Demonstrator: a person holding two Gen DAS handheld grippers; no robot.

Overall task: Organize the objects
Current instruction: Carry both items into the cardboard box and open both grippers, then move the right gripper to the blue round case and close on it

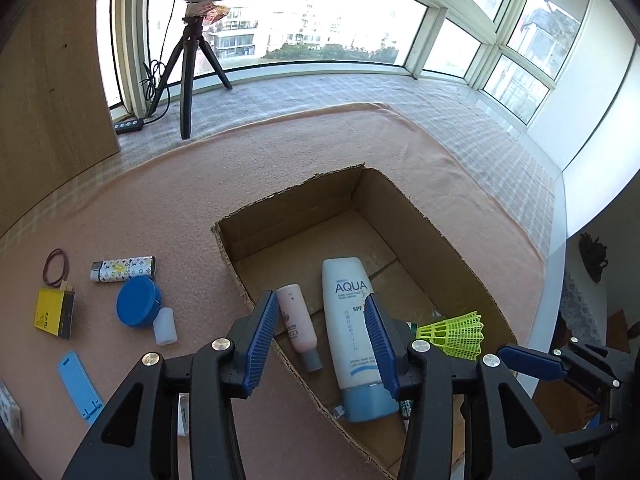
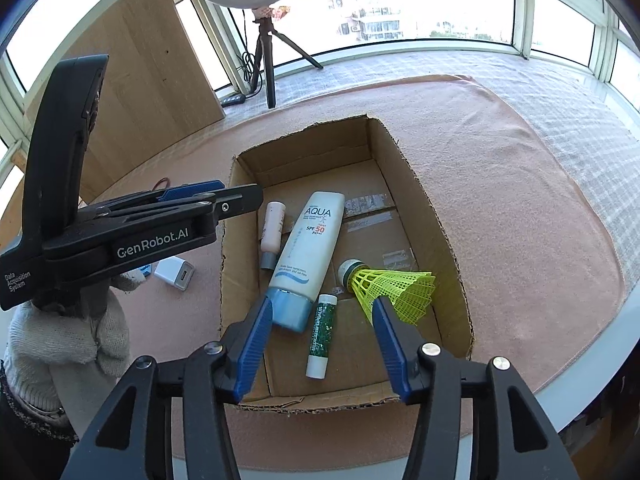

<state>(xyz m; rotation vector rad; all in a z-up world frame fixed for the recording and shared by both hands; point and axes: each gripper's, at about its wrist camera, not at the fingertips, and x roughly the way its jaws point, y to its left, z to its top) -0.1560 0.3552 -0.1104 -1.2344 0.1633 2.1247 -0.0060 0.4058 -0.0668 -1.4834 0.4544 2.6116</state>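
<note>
Progress: partly done. The box (image 2: 432,216) on the table (image 1: 168,208) already holds four items: sunscreen (image 2: 310,248), pink tube (image 2: 272,232), green stick (image 2: 322,332) and shuttlecock (image 2: 388,286), all lying flat on the box floor. The sunscreen lies beside the pink tube; the stick lies just beside the sunscreen's blue cap.

Left to do, judged from the left wrist view: several items lie on the table left of the box. These are a lighter (image 1: 124,269), blue lid (image 1: 138,307), small white bottle (image 1: 165,326), yellow notebook (image 1: 54,312), rubber bands (image 1: 56,266), a blue phone stand (image 1: 79,388) and a white charger (image 2: 175,274). More may sit at the frame edge; the view there is too distorted to name them.

Pose: the left gripper (image 1: 322,342) hangs over the box's near left corner, pointing steeply down, jaws apart and empty, with the sunscreen and pink tube seen below between them. The right gripper (image 2: 320,340) hangs over the box's near edge, likewise tilted down, jaws released, holding nothing; the stick lies beneath the gap. A gloved hand (image 2: 76,344) carries the left gripper.
</note>
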